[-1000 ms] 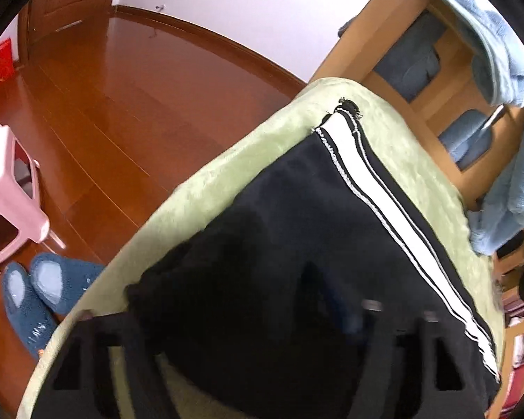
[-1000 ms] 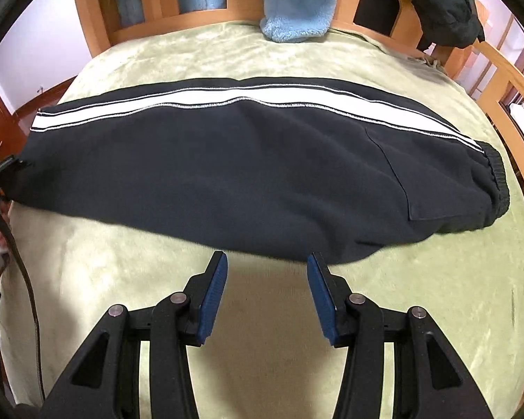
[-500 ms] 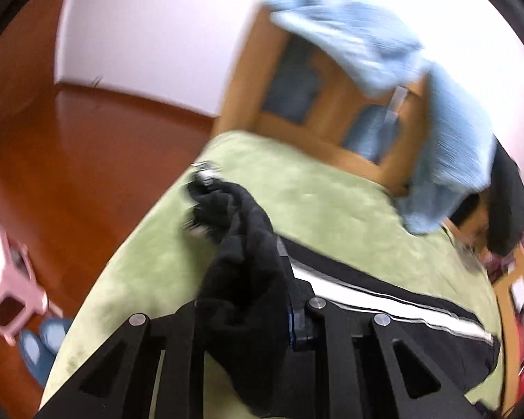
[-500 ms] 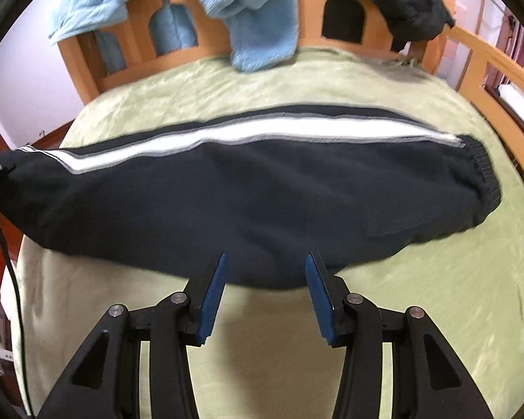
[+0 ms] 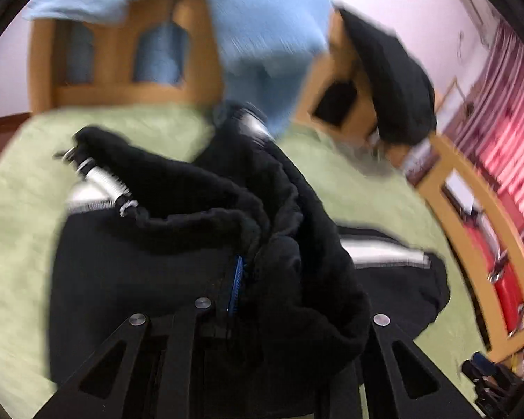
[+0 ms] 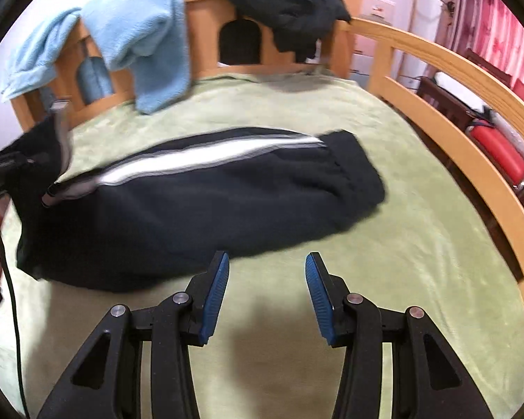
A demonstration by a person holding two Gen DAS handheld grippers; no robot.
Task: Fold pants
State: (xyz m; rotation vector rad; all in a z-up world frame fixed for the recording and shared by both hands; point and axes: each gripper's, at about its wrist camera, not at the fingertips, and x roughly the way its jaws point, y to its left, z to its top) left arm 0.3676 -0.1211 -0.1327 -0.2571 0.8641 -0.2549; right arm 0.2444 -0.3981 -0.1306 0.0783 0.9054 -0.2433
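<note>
Fingers of the left gripper point(image 5: 248, 279) clamp bunched pants point(image 6: 206, 188); the right gripper point(image 6: 265, 293) gapes empty just short of them.

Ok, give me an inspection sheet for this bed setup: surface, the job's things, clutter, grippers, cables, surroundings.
Surface: green fleece bedspread, lightly rumpled.
Job's things: black track pants with white side stripe lying across the bed, one end lifted and bunched.
Clutter: light blue fleece garment and black jacket draped over the wooden headboard.
Grippers: left gripper shut on the pants; right gripper open, fingers empty, over the bedspread.
Cables: black cable at the left edge.
Surroundings: curved wooden side rail; red curtains.
</note>
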